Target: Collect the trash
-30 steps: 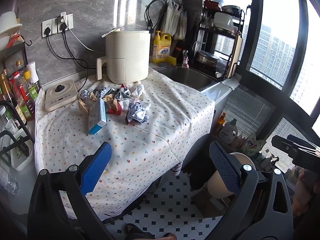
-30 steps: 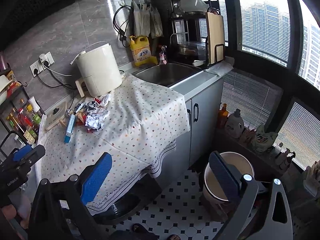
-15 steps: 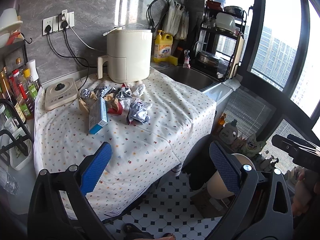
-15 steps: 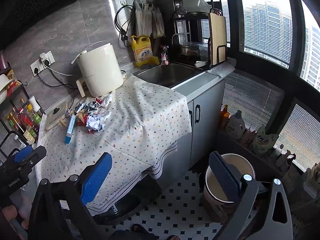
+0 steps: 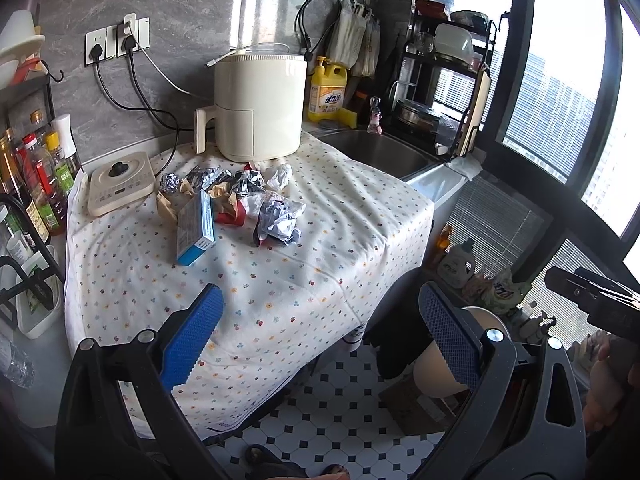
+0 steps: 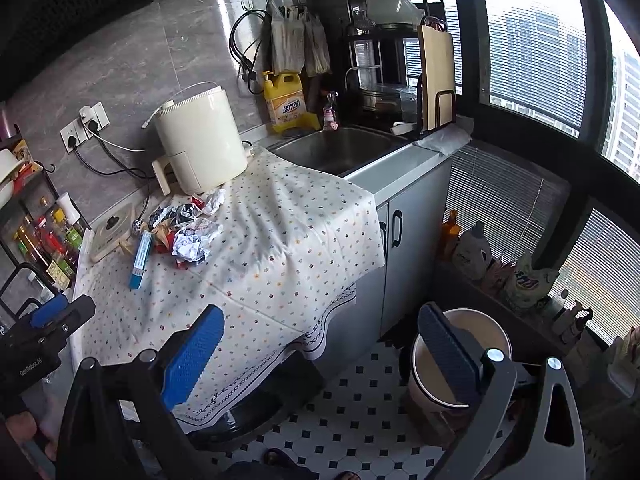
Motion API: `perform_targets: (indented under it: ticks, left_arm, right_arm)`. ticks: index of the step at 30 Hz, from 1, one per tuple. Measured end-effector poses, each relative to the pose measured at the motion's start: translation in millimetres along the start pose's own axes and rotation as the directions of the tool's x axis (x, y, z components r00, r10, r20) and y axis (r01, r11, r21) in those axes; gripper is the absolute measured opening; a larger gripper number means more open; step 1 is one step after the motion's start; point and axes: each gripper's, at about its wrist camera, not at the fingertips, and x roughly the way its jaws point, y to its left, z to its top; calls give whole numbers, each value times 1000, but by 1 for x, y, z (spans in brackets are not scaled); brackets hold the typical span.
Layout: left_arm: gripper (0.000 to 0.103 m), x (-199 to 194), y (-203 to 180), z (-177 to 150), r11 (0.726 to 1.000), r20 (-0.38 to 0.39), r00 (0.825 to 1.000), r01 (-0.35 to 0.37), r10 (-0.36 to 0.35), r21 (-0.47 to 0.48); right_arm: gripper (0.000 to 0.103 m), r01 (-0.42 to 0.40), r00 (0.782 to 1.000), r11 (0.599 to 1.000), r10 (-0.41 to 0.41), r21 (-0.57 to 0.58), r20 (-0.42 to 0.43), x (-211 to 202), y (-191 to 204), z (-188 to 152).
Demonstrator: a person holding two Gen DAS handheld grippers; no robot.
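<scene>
A heap of trash lies on the flowered tablecloth point(image 5: 304, 280): a blue and grey box point(image 5: 195, 227), a crumpled paper wad point(image 5: 278, 220), foil and wrappers point(image 5: 212, 182). The heap also shows in the right wrist view point(image 6: 188, 236), with the box point(image 6: 141, 256) beside it. My left gripper point(image 5: 320, 328) is open and empty, held well short of the heap over the table's front edge. My right gripper point(image 6: 320, 344) is open and empty, further right above the floor. A round beige bin point(image 6: 460, 364) stands on the tiled floor behind its right finger.
A cream air fryer point(image 5: 258, 106) stands behind the heap, a flat cream appliance point(image 5: 120, 182) to its left. Sauce bottles point(image 5: 38, 176) fill a rack at far left. A sink point(image 5: 380, 152) and dish rack point(image 5: 444, 92) lie right. Detergent bottles point(image 6: 476, 248) line the window sill.
Both grippers have drifted slightly closer to the table; the heap and air fryer sit a little more to the right in the left view. Nothing was grasped or moved.
</scene>
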Motion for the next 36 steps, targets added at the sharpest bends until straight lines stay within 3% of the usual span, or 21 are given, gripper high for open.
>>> perform_targets:
  ticks: [10,20,24,36]
  left_arm:
    - [97,-7,3,-1,1000,-1,1000,-20,20,-14]
    - [97,-6,47,2,993,-22,996,-91,89,-79]
    - [97,5,75,5,986,-44,994,-104,100,-127]
    - [97,81,143,38,973,-76,996,-55,39,-222]
  right_arm:
    - [95,-50,999,999,50,-7,-6,1,5,4]
    - [95,-148,989,987,145,-66,-41,30,52,19]
    - [95,-207,976,976,201,-68,-77,52,74,28]
    - [81,-242,962,964,224,-111,-158,124,132,67]
